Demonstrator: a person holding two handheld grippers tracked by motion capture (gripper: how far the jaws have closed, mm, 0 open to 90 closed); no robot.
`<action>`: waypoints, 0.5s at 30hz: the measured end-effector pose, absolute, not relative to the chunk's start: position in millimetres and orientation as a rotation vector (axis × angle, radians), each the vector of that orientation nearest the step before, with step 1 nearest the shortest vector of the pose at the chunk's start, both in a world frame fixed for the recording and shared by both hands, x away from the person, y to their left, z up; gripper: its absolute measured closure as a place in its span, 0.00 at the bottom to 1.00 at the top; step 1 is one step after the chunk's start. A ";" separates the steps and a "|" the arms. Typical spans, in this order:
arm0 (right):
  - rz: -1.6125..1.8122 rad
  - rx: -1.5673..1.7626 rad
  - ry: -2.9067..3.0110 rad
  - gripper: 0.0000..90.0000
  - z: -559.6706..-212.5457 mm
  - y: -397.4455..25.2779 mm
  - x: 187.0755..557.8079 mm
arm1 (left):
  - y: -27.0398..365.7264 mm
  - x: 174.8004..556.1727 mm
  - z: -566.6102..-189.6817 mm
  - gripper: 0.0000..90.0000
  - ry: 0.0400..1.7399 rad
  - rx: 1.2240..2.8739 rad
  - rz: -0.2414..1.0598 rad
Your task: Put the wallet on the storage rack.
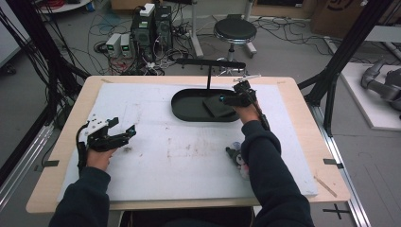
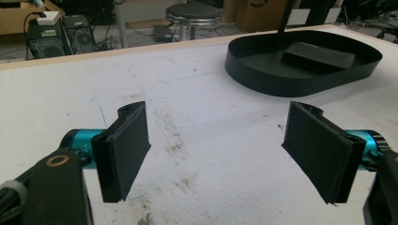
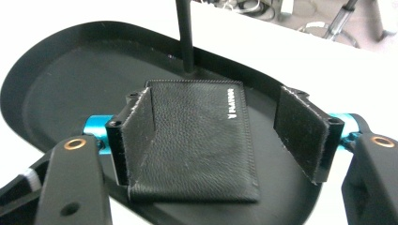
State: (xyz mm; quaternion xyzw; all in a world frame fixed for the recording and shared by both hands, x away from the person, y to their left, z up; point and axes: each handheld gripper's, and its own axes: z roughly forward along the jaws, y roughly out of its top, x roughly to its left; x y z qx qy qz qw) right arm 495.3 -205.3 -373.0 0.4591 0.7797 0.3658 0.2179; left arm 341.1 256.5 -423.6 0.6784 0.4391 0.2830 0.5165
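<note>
A black oval tray [image 1: 182, 105] [image 2: 263, 77] [image 3: 56, 79] with an upright post [image 1: 208, 75] [image 3: 184, 33] sits at the far middle of the white mat. A black leather wallet [image 1: 216, 108] [image 2: 319, 55] [image 3: 202, 140] lies flat in its right half. My right gripper [image 1: 226, 100] [image 3: 220, 136] hovers open just over the wallet, one jaw above its left edge, the other off its right edge, not touching it that I can tell. My left gripper [image 1: 124, 134] [image 2: 220, 154] is open over the bare mat at the left, nothing between its jaws.
A small grey-and-white plush toy [image 1: 238, 158] lies on the mat beside the right forearm. The white mat [image 1: 189, 156] covers a wooden table [image 1: 80, 94]. Beyond the far edge stand a round stool [image 1: 235, 30], computer boxes [image 1: 151, 26] and tangled cables on the floor.
</note>
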 end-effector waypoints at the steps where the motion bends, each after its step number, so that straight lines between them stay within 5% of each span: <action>1: 1.034 1.261 2.162 0.33 -367.1 -211.1 490.1 | 256.2 340.8 -423.5 0.25 1.054 1.626 0.680; 15: 1.102 1.078 2.175 0.24 -348.0 -265.5 392.7 | 257.3 340.4 -423.1 0.25 1.056 1.616 0.682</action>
